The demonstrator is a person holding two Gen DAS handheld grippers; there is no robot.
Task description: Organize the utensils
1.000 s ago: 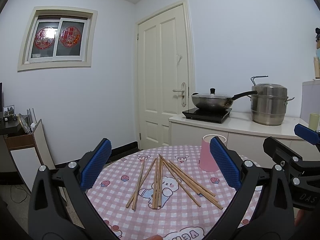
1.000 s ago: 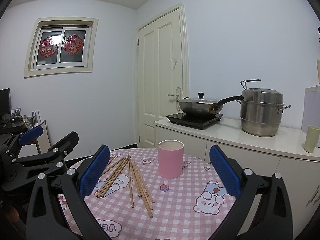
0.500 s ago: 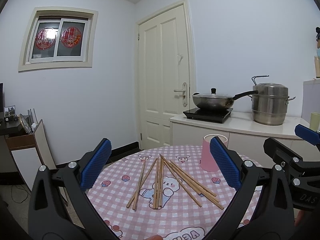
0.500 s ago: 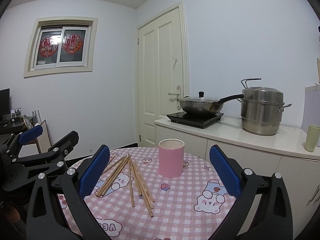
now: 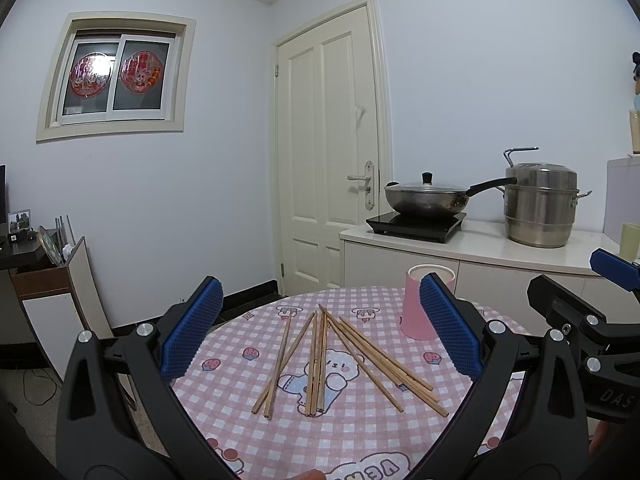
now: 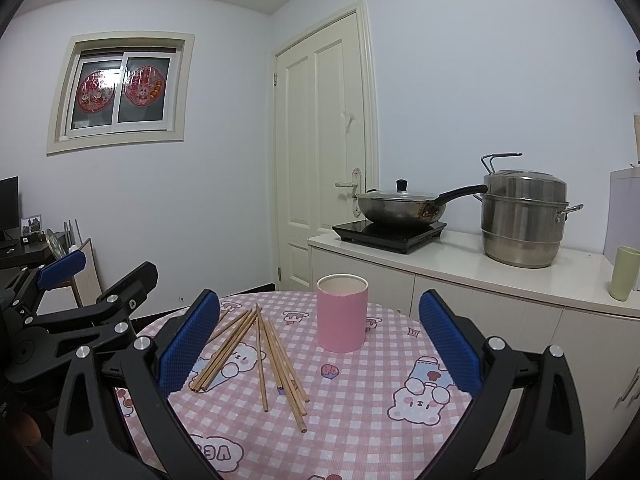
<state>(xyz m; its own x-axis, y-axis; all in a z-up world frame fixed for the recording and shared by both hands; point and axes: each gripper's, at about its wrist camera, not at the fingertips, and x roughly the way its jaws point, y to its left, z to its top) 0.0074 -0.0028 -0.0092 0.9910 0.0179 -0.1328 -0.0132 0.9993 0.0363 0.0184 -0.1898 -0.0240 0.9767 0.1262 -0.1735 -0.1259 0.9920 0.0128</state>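
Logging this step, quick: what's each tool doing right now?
Left tool: open, holding nothing, above the chopsticks.
Right tool: open, holding nothing, facing the pink cup.

The chopsticks (image 6: 256, 356) are lying flat in a loose pile on the counter (image 6: 360, 420), with open room above them. The pink cup (image 6: 342, 312) is standing just right of them, blocking that side. The near right part is lying bare.

Right gripper (image 6: 320, 344) gapes wide above the checked table (image 6: 360, 420); chopsticks (image 6: 264, 352) lie scattered beside the upright pink cup (image 6: 342, 314).
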